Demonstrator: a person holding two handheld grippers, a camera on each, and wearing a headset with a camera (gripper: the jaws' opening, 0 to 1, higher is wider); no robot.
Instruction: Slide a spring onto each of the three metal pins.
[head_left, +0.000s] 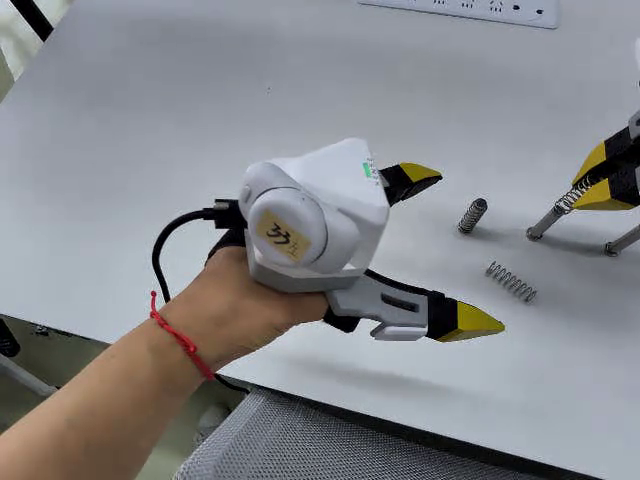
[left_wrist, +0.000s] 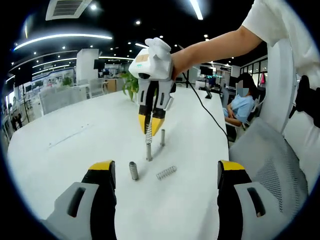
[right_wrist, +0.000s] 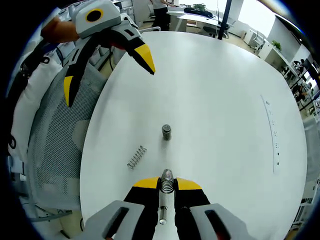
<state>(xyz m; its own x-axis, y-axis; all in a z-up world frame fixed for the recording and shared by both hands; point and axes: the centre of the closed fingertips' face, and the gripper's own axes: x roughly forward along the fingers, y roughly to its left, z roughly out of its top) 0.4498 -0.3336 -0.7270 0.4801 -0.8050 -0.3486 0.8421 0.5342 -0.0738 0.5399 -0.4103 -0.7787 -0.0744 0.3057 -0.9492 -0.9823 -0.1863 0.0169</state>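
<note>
Pinching a coiled steel spring (left_wrist: 148, 132) in the right tongs (right_wrist: 167, 186) over an upright metal pin (left_wrist: 148, 152), holding the left tongs (head_left: 450, 247) spread wide, empty. Likely risking a snagged coil through tilting.

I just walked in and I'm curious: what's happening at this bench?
A person is fitting springs onto metal pins. The right gripper is shut on a spring, holding it over an upright pin. A second pin already wears its spring; a loose spring lies on the table. The left gripper hangs open, empty.
</note>
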